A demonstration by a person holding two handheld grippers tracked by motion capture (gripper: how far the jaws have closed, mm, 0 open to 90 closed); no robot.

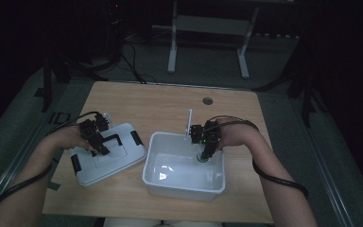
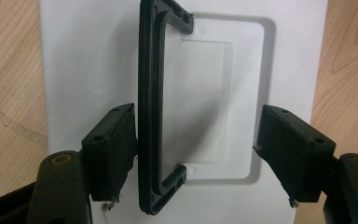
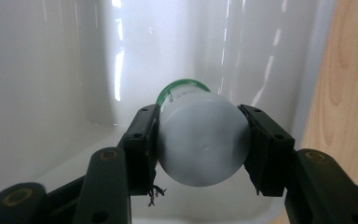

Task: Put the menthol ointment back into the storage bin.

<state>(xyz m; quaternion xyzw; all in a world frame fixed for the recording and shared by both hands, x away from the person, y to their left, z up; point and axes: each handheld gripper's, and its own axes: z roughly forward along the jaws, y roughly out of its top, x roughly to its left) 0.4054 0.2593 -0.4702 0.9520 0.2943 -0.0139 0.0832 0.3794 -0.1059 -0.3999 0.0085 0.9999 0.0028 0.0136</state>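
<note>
Centrally, we saw the pale wooden rectangular table (image 1: 170,104), which bore every item in the high view. Next in size, the open white plastic tub (image 1: 183,184) stood toward the near edge, right of centre. Beside it and just apart to the left, the flat white plastic lid (image 1: 118,168) lay on the wood at a slight angle, with black latches on its short ends.

On that lid, we noted the black plastic carry handle (image 2: 150,107), hinged at a shallow rectangular recess. The left gripper (image 2: 196,154) hung over the lid with its jaws apart; in the left gripper view one pad (image 2: 109,149) touched the outer side of the handle bar, while the other pad stood well clear across the recess, so nothing was clamped.

The right gripper (image 3: 200,144) reached down inside the tub near its far right wall. We found its jaws clamped on a small white cylindrical bottle with a green cap (image 3: 199,140), the pads pressing on opposite sides of the body. The bottle pointed cap-first away from the camera toward the tub's inner wall; whether it touched the tub floor we could not tell.

Behind the tub, a thin white stick (image 1: 189,120) stood upright.
</note>
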